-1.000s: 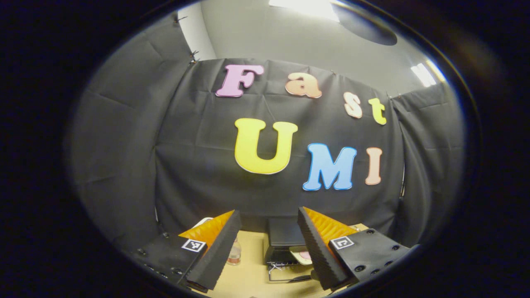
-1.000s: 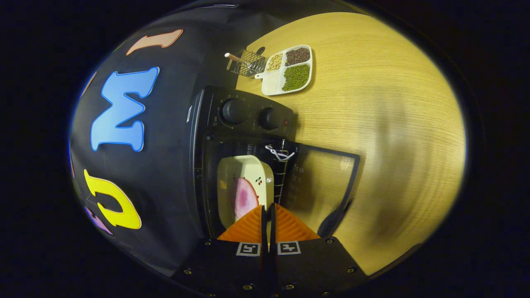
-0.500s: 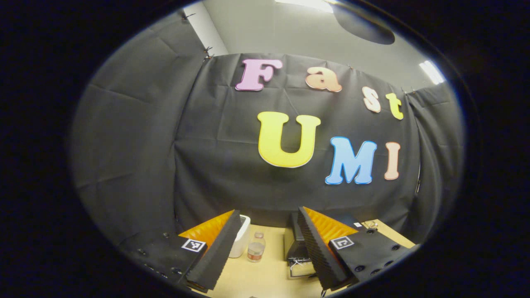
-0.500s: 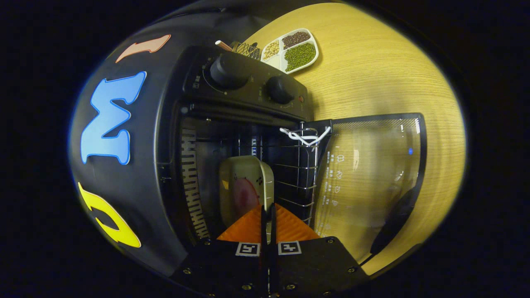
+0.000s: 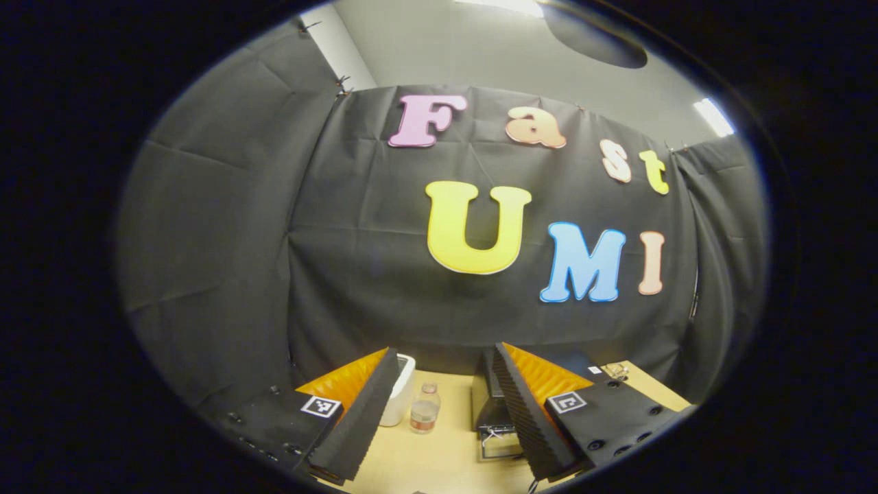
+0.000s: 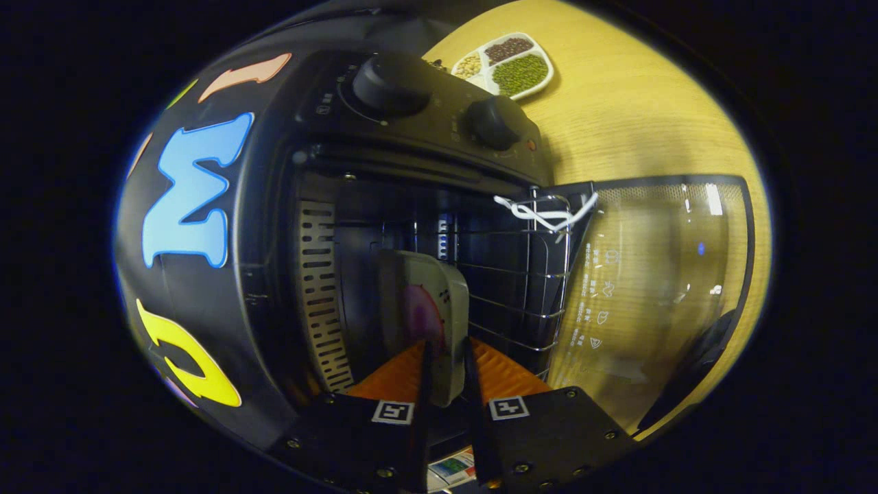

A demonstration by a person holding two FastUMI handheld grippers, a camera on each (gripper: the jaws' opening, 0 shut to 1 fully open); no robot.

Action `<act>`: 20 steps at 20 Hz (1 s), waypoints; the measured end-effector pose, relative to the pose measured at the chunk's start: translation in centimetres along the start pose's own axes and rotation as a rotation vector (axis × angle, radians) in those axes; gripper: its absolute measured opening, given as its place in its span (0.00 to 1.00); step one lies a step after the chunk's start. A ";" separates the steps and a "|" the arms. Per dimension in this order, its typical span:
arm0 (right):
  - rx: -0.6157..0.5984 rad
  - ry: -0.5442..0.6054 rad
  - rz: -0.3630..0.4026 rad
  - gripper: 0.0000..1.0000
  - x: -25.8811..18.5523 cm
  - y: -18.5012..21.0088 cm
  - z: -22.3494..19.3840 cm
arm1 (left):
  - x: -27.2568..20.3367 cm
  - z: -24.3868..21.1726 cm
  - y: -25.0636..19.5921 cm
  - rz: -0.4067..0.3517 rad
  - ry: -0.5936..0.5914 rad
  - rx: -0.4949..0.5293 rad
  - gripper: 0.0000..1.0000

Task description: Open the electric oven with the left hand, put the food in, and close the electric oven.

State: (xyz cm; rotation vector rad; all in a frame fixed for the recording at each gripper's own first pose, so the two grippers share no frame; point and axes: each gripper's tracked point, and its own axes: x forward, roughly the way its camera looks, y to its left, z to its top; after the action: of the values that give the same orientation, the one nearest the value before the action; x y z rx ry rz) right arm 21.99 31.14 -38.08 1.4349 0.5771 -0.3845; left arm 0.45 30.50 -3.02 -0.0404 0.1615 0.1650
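The black electric oven point(image 6: 425, 116) stands open, its glass door point(image 6: 651, 274) swung down flat over the table. A cream plate point(image 6: 432, 288) with a pink piece of food point(image 6: 420, 317) sits inside the cavity on the wire rack point(image 6: 514, 274). My right gripper point(image 6: 447, 343) reaches into the oven mouth, its fingers slightly parted on either side of the plate's near rim. My left gripper point(image 5: 446, 351) is held high and open, holding nothing, facing the booth wall. Far below between its fingers I see the oven point(image 5: 488, 405).
A white divided dish of beans point(image 6: 511, 65) lies on the wooden table point(image 6: 638, 116) beyond the oven. In the left gripper view a white container point(image 5: 403, 387) and a small bottle point(image 5: 425, 410) stand on the table left of the oven.
My right gripper carried the plate deeper into the oven, and its fingers have now parted from the rim. The left gripper swung slightly left, then held still.
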 end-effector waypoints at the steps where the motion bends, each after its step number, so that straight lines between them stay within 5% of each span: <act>1: -0.035 0.009 0.000 0.29 -0.7 0.0 0.1 | 0.2 0.0 -0.9 -0.013 -0.001 0.000 0.94; 2: -0.068 0.018 0.004 0.44 -1.5 -0.1 0.3 | 0.3 0.0 -1.8 -0.025 -0.002 -0.001 0.99; 5: -0.216 0.089 0.005 0.53 -4.6 -1.1 0.4 | 0.3 0.2 -4.9 -0.068 -0.016 -0.003 0.99; 14: -0.863 0.123 0.121 0.54 -15.7 -2.2 5.4 | 1.6 -1.0 -14.0 -0.187 0.020 -0.021 0.99; 17: -1.062 0.043 0.183 0.54 -20.8 0.3 8.4 | 1.5 -1.7 -16.2 -0.212 0.027 -0.032 0.99; 18: -1.123 0.005 0.205 0.60 -22.4 1.3 9.3 | 1.6 -2.2 -17.0 -0.216 0.031 -0.028 0.89; 20: -1.232 -0.069 0.249 0.60 -25.7 2.7 11.0 | 1.4 -2.6 -18.4 -0.225 0.039 -0.024 0.89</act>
State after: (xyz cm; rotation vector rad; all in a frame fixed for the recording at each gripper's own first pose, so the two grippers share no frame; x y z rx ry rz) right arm 4.39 18.19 -20.47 0.2884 0.4279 0.1421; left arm 4.41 12.47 -5.36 -0.0851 0.1924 -0.0582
